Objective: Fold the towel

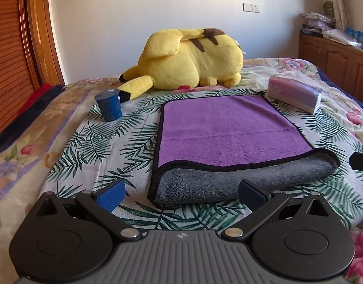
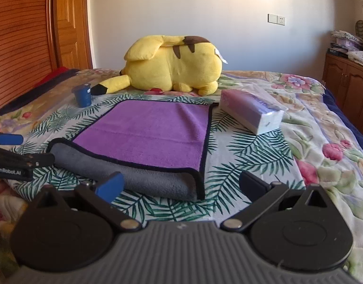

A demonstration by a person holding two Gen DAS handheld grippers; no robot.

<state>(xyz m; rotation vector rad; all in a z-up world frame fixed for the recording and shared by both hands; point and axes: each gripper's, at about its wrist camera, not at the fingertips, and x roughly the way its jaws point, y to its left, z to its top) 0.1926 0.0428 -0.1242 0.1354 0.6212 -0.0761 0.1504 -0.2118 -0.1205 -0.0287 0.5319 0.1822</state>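
Purple on top and grey beneath, the towel [image 1: 231,127] is seen lying folded once on the bedspread [image 1: 91,142]. The left gripper [image 1: 181,193] and right gripper [image 2: 181,184] are held spread and empty at its near fold, presumably readied for another fold.

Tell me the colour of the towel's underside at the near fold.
Grey, with black edging; the top of the towel is purple. The left wrist view shows it best.

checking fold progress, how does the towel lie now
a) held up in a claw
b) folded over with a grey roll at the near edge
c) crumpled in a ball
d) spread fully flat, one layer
b: the towel lies purple side up, its near edge doubled over showing grey, and both claws are open, off it.
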